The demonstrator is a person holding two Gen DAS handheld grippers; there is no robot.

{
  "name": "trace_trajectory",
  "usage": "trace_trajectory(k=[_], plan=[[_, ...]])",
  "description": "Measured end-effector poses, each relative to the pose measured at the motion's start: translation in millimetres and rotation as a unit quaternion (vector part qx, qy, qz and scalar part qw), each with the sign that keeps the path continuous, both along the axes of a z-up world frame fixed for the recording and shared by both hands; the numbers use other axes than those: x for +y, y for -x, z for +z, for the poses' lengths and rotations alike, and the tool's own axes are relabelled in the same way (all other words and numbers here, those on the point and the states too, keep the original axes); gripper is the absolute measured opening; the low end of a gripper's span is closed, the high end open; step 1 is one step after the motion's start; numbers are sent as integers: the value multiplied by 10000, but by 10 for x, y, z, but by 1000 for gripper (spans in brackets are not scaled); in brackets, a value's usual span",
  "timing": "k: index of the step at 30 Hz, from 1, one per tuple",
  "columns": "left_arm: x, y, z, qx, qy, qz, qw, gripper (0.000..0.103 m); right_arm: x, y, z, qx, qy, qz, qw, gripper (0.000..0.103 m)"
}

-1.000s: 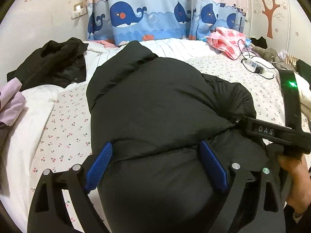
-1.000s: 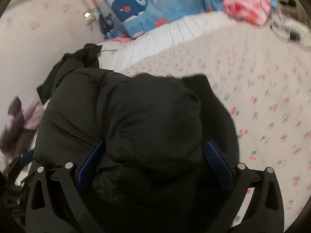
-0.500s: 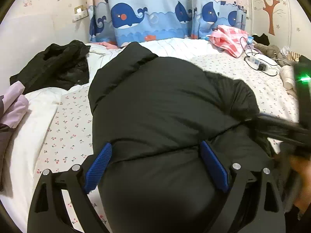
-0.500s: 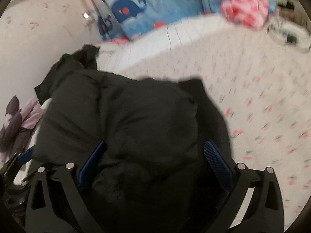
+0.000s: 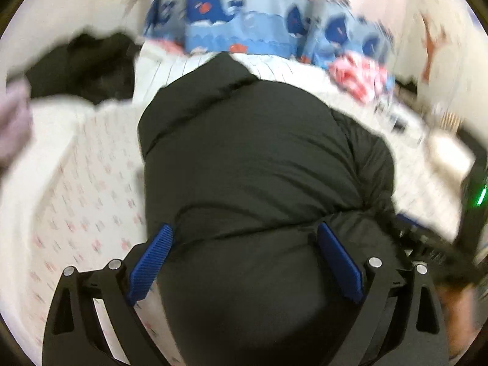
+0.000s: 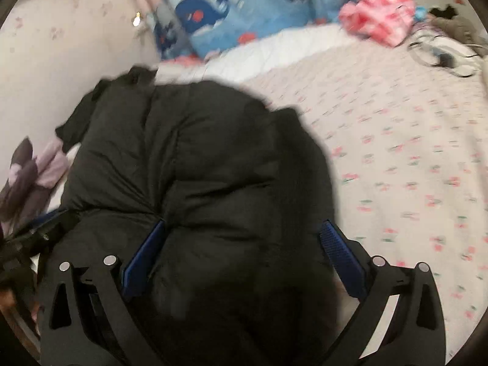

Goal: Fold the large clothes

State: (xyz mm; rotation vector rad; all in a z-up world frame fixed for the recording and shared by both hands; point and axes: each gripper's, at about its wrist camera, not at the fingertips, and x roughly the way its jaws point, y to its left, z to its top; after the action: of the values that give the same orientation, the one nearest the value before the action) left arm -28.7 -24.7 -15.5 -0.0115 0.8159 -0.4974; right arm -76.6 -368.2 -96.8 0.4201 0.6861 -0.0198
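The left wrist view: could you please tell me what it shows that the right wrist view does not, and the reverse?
Only the left wrist view shows the tree wall sticker and a green light at its right edge. Only the right wrist view shows the cables clearly. Both share the black puffer jacket between wide-apart blue pads, the whale curtain, the pink checked cloth and the floral bedsheet.

Both wrist views close above the black jacket (image 5: 250,164), facing the whale curtain (image 6: 244,21), sharing bed (image 6: 411,152)
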Motion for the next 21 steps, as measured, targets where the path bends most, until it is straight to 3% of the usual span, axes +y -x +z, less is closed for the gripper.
trace_trajectory(k=[1,4,6,8,10,11,16,19,21], plan=[[183,-59,-8,263,378,140,9988,92,-17,6,0,43,50,-30,10000,96],[548,-219,-159,855,964,614,9898,96,12,-9,-24,168,207,-123,9996,96],[691,-332,-397,1498,1535,611,9748,96,75,-57,-81,340,196,-98,9992,96],[667,-383,-585,1899,1836,469,9633,96,62,-120,-223,596,-273,-36,9978,96],[598,-416,-691,2153,2166,189,9520,96,-11,-140,-440,795,-1038,-55,9914,96],[531,-406,-674,2152,2300,7,9491,96,-12,-139,-467,811,-1109,-66,9905,97],[252,-109,-79,1168,1752,-539,9761,95,231,-211,-444,840,-1573,131,9839,97],[348,47,200,602,1035,-453,9918,95,561,-253,-447,770,-1766,630,9792,97],[512,36,156,581,643,-244,9959,95,745,-286,-437,804,-1551,869,9808,97]])
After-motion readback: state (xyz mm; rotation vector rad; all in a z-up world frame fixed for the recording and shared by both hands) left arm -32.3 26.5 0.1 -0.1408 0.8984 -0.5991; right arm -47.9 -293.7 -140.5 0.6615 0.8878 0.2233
